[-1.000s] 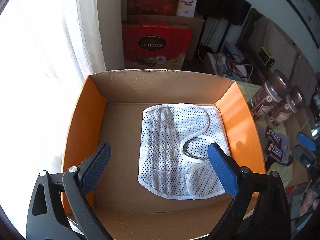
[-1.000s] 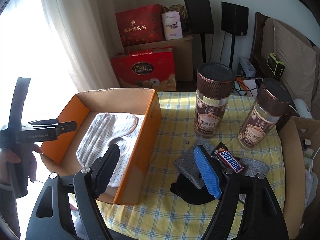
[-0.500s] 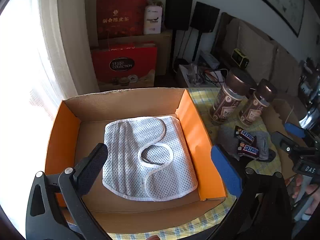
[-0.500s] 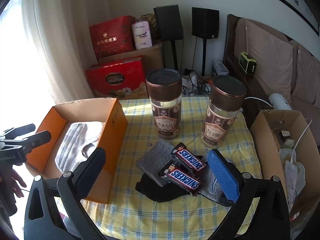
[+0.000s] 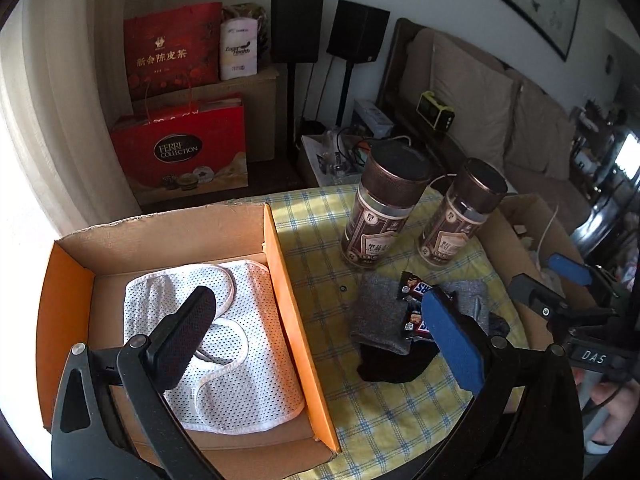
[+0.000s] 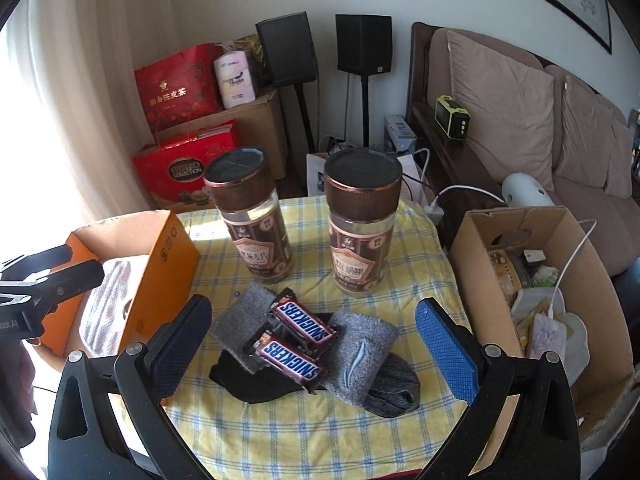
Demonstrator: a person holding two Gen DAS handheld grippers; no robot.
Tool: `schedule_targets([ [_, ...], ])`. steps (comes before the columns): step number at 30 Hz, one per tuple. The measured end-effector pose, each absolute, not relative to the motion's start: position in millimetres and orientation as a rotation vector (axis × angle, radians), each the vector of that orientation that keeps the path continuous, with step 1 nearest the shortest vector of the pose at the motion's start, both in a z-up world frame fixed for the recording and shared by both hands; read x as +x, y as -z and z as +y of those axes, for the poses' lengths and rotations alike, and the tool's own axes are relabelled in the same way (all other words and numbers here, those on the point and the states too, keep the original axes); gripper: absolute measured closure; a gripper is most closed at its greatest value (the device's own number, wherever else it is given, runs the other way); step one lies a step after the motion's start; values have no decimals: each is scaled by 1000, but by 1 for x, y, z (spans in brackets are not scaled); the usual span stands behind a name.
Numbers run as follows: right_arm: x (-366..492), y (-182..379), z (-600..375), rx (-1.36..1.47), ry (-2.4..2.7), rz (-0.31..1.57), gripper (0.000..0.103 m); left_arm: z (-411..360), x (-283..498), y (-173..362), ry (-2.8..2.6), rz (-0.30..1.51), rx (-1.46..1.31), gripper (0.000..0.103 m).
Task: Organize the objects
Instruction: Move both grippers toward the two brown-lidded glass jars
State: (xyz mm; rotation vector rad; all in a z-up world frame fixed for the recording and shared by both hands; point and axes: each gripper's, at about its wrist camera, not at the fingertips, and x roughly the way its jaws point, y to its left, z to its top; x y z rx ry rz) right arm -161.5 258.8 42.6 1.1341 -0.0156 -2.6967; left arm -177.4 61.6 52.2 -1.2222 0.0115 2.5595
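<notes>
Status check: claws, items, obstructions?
Left claw open, empty. Right claw open above two Snickers bars lying on grey socks. Nothing blocking.

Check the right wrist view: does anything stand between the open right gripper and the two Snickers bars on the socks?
Nothing visible does. The right gripper is open and empty, with the Snickers bars lying in plain sight between its fingers' line of approach, on top of the grey socks. The two jars stand behind the bars, not in front.
</notes>
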Motion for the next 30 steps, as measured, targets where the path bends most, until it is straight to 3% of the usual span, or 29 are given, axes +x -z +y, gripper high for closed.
schedule_targets([
  [14, -201, -36, 297, 1153, 2744, -110, 0, 103, -223, -48, -2558, 7, -1212, 0],
  [30, -241, -19, 294, 1106, 2752, -20, 0, 132, -273, -25, -2517, -10, -1241, 0],
])
